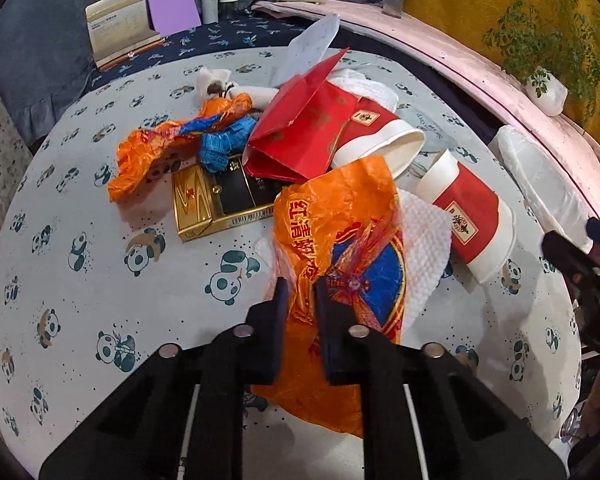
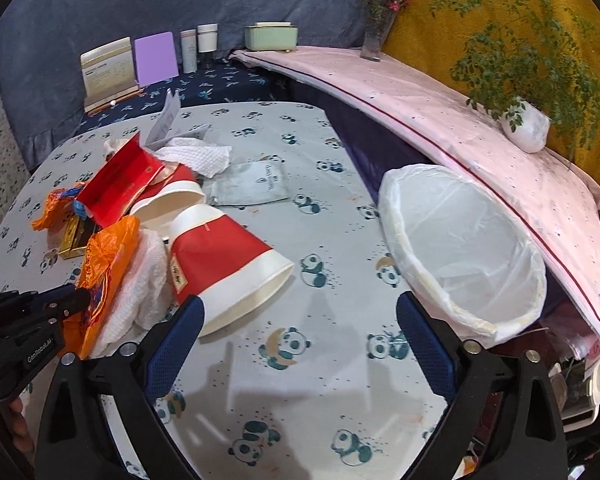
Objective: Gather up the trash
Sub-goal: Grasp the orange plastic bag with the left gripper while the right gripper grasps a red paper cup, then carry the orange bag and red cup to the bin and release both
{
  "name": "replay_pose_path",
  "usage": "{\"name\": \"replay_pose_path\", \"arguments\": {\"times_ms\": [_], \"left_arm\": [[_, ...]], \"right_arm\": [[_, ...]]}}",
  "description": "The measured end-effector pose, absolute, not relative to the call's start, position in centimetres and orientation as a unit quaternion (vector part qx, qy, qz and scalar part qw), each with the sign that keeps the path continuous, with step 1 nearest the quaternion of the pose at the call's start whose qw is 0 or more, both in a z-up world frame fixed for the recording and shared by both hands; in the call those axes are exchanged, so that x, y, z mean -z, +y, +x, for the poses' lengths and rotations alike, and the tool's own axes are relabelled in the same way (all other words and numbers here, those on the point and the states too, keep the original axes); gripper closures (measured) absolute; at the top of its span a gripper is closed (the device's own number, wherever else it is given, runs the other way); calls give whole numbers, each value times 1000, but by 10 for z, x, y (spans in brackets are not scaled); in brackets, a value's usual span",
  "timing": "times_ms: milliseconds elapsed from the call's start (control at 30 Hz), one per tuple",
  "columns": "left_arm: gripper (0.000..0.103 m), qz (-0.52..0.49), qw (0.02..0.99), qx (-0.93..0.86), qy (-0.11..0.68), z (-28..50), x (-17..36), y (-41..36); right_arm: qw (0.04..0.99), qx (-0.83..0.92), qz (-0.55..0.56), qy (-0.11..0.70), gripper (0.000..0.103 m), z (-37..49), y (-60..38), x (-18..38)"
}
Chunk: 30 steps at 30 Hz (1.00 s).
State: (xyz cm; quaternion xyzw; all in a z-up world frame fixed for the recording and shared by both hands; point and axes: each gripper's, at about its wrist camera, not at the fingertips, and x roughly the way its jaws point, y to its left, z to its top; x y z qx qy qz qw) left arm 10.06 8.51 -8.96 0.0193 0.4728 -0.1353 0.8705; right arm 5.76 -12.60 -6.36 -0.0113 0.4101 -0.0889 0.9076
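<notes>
Wrapper (image 1: 340, 216) lies on napkin (image 1: 426, 240), cup (image 1: 472, 216) just right

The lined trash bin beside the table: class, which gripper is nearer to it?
Right. The right gripper is open over the tablecloth, with the bin just beyond its right finger. The left gripper, shut on the orange wrapper, sits across the litter pile.

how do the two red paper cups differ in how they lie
The near cup lies clear on the cloth, its mouth toward the right tool; the far cup is half buried under the red paper bag. The near cup's label shows; the far cup's is hidden in the right wrist view. Both are tipped over, red with white rims.
</notes>
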Motion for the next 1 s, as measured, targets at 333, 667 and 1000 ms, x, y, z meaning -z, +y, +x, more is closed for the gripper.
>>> {"name": "replay_pose_path", "arguments": {"times_ms": [333,667,1000], "left_arm": [[95,0,887,130,444,93,59,96],[95,4,891,128,437,90,52,91],[95,15,902,155,402,84,18,55]], "right_arm": [[902,20,34,430,37,67,-108,84],[896,-16,55,439,88,82,-100,97],[918,-7,54,392,100,64,-125,58]]}}
